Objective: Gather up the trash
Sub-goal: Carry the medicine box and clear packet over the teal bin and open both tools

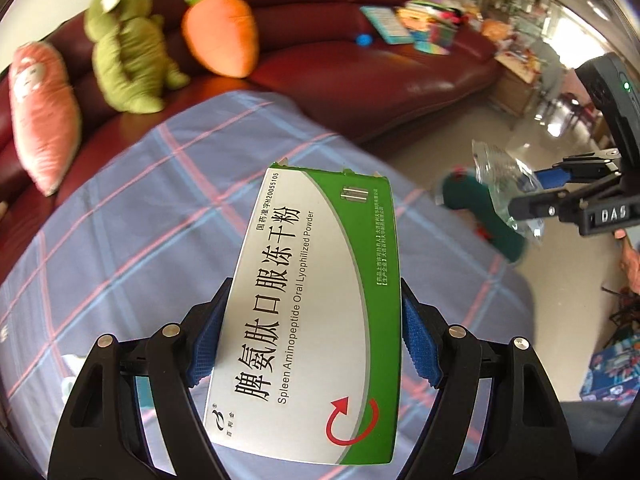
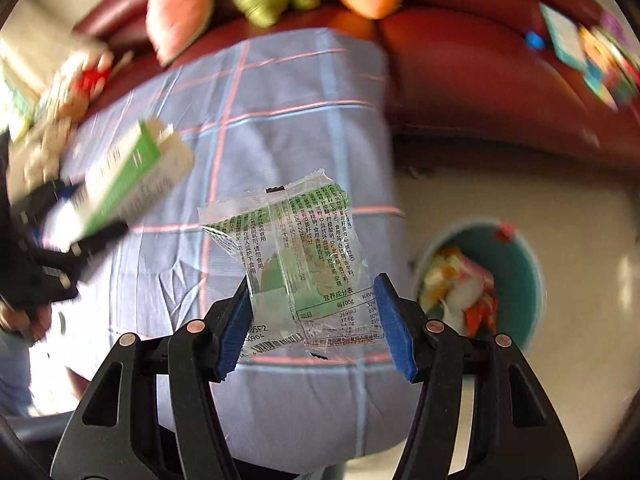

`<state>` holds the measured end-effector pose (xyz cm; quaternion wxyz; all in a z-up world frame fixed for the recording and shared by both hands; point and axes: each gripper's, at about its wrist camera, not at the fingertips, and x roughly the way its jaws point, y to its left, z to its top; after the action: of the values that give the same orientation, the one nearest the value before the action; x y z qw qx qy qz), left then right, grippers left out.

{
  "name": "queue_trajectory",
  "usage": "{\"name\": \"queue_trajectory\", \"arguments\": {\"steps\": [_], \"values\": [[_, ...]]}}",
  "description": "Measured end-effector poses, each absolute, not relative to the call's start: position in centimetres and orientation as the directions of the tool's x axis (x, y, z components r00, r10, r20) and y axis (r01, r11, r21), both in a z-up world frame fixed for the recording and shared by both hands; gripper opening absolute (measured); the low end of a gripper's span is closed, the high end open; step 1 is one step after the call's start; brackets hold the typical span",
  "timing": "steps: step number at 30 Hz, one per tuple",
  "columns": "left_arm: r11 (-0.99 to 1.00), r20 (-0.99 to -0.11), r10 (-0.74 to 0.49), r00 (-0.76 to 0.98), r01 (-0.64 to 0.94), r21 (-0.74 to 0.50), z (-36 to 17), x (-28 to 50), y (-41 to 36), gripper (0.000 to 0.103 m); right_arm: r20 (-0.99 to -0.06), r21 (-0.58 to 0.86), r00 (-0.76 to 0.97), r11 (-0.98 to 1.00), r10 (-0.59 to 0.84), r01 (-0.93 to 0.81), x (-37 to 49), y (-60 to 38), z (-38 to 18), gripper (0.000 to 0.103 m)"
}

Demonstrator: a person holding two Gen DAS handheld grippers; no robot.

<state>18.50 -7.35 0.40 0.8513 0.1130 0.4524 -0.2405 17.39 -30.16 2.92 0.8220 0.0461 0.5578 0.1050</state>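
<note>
My left gripper (image 1: 308,344) is shut on a green and white medicine box (image 1: 316,312), its blue pads (image 1: 416,344) pressing both long sides. The box hangs above a blue checked cloth (image 1: 132,232). In the right wrist view the same box (image 2: 128,176) shows blurred at the left. My right gripper (image 2: 312,320) is shut on a clear plastic snack wrapper (image 2: 296,256) with green print. The left wrist view shows that wrapper (image 1: 500,184) at the right, held over the floor. A teal trash bin (image 2: 516,272) with several scraps inside stands on the floor right of the cloth.
A dark red leather sofa (image 1: 360,64) curves behind the cloth. On it lie a pink plush (image 1: 44,116), a green plush (image 1: 128,48) and an orange carrot plush (image 1: 220,36). Colourful books (image 1: 416,24) lie further right. A person's hand (image 2: 24,320) holds the left gripper.
</note>
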Motion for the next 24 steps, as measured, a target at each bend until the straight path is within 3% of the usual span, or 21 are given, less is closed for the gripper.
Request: {"name": "queue_trajectory", "arguments": {"steps": [9, 24], "values": [[0.778, -0.838, -0.389, 0.382, 0.624, -0.077, -1.4, 17.4, -19.6, 0.077, -0.866, 0.251, 0.469, 0.962, 0.173, 0.108, 12.5, -41.7, 2.5, 0.057], [0.742, -0.859, -0.430, 0.276, 0.650, -0.163, -5.8, 18.8, -32.7, 0.077, -0.840, 0.356, 0.514, 0.893, 0.176, 0.276, 11.3, -51.3, -0.3, 0.057]]}}
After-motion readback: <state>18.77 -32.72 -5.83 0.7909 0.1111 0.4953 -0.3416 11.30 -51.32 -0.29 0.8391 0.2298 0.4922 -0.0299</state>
